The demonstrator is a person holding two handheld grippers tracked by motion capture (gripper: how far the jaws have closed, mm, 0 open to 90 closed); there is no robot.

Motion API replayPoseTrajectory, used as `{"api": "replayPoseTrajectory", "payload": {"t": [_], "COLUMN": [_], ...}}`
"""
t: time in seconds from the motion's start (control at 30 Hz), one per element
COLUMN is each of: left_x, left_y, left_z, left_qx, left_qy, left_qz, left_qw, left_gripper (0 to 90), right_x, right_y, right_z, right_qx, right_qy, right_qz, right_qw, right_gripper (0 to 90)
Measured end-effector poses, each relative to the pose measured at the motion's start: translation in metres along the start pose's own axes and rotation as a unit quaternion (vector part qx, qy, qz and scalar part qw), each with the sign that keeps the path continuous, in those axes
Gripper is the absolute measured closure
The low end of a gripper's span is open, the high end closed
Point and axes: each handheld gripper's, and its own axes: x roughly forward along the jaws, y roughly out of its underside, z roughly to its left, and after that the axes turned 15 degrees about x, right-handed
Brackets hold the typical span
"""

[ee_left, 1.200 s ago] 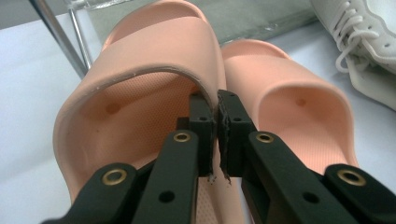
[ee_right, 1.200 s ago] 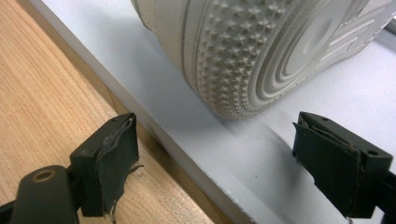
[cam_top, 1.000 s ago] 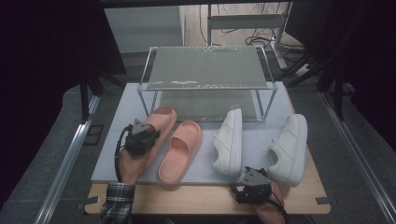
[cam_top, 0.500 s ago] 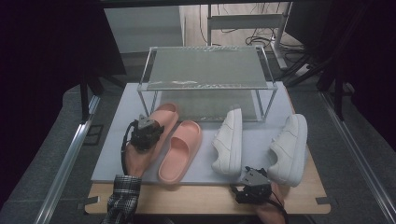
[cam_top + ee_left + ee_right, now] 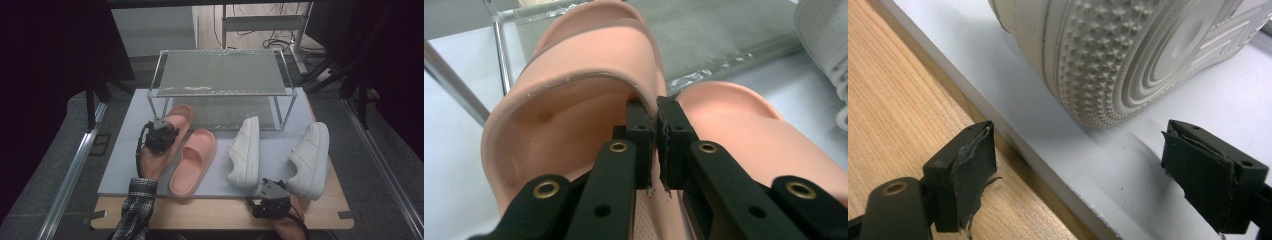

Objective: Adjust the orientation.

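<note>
Two pink slides lie on the grey mat [image 5: 120,165] in front of a wire rack [image 5: 220,72]. My left gripper [image 5: 160,135] sits over the left pink slide [image 5: 179,116]. In the left gripper view the gripper [image 5: 657,107] is shut on the edge of that slide's strap [image 5: 589,60]. The other pink slide [image 5: 192,162] lies close beside it on the right. Two white sneakers [image 5: 245,150] [image 5: 310,157] stand further right. My right gripper [image 5: 270,200] hovers open at the mat's front edge, below a sneaker's studded sole [image 5: 1128,45], jaws [image 5: 1078,150] wide apart and holding nothing.
The rack has a mesh top shelf on thin metal legs [image 5: 454,85], with a low gap beneath. The mat rests on a wooden board [image 5: 898,100] whose front strip is bare. Metal rails [image 5: 75,170] run along both sides of the table.
My left gripper has moved forward toward the rack, and the left pink slide appears to have shifted a little with it. The right gripper has stayed in place.
</note>
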Motion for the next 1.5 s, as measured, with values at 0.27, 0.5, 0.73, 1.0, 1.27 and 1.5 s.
{"api": "replayPoseTrajectory", "payload": {"t": [0.27,0.5,0.73,1.0,1.27,1.5], "left_x": [0.016,0.027,0.037,0.047,0.055,0.065], "left_y": [-0.004,-0.003,-0.003,-0.004,-0.01,-0.011], "left_z": [0.003,0.01,0.014,0.017,0.016,0.013], "left_qx": [-0.002,-0.01,-0.02,-0.031,-0.021,-0.021], "left_qy": [-0.01,-0.017,-0.022,-0.023,-0.028,-0.026], "left_qz": [0.003,0.008,0.012,0.017,0.027,0.034], "left_qw": [0.9999,0.9998,0.9995,0.9991,0.999,0.9989], "left_gripper": [85.6,85.6,85.3,85.2,85.2,85.1], "right_x": [0.0,0.0,0.0,0.0,0.0,0.0], "right_y": [0.0,0.0,0.0,0.0,0.0,0.0], "right_z": [0.0,0.0,-0.001,0.0,0.0,-0.001], "right_qx": [-0.001,-0.002,-0.002,-0.004,-0.004,-0.003], "right_qy": [-0.002,-0.001,-0.003,-0.001,-0.002,-0.002], "right_qz": [0.0,0.0,0.0,0.0,0.0,0.0], "right_qw": [1.0,1.0,1.0,1.0,1.0,1.0], "right_gripper": [14.7,14.7,14.7,14.6,14.7,14.6]}}
